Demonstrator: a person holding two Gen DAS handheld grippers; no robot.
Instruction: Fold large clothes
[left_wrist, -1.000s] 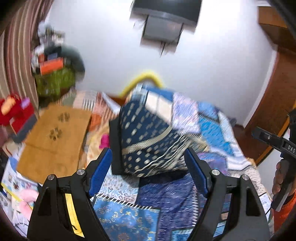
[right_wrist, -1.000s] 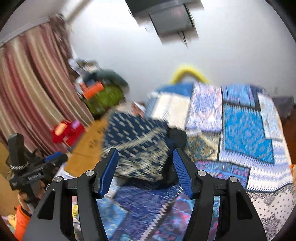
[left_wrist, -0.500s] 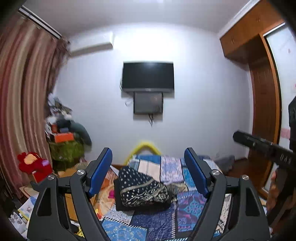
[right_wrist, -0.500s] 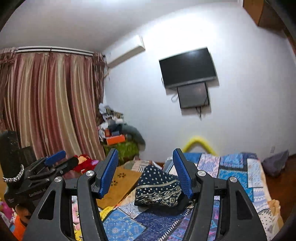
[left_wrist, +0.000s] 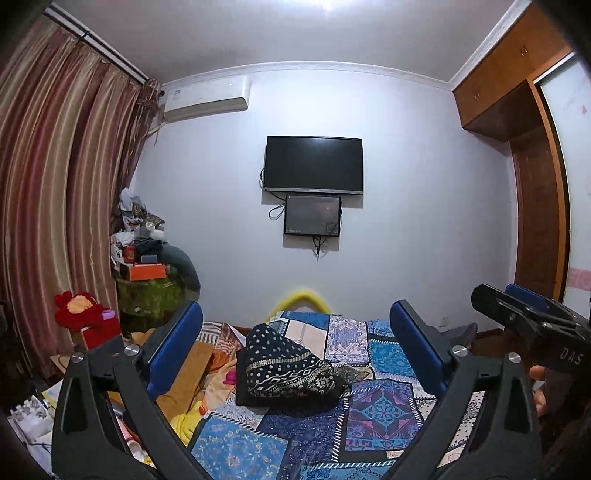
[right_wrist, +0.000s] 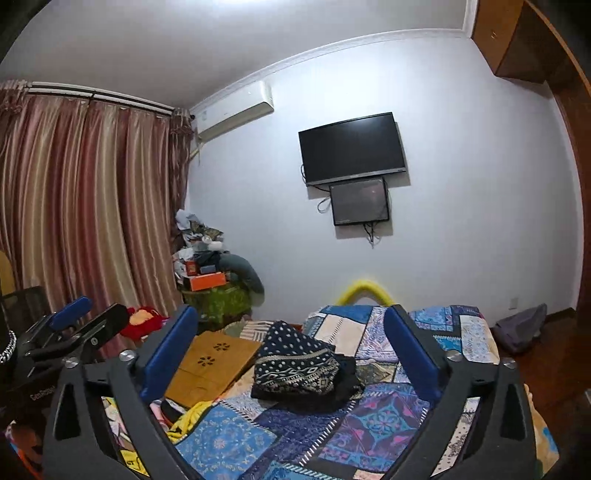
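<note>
A dark navy garment with white dots and patterned bands (left_wrist: 286, 369) lies folded in a compact bundle on the patchwork bedspread (left_wrist: 380, 410). It also shows in the right wrist view (right_wrist: 299, 363). My left gripper (left_wrist: 295, 354) is open and empty, held well back from the bundle and above the bed. My right gripper (right_wrist: 291, 350) is open and empty too, also back from it. Each gripper shows at the edge of the other's view: the right one (left_wrist: 524, 317), the left one (right_wrist: 74, 328).
A wooden lap desk (right_wrist: 210, 363) lies left of the bundle among loose clothes. A cluttered green stand (left_wrist: 147, 291) and a red plush toy (left_wrist: 79, 308) stand by the curtain. A TV (left_wrist: 314, 164) hangs on the far wall. A wardrobe (left_wrist: 535, 206) is at right.
Both grippers have pulled back and tilted up from close over the folded bundle. The views now take in the wall, TV and ceiling. The bundle stays on the bed.
</note>
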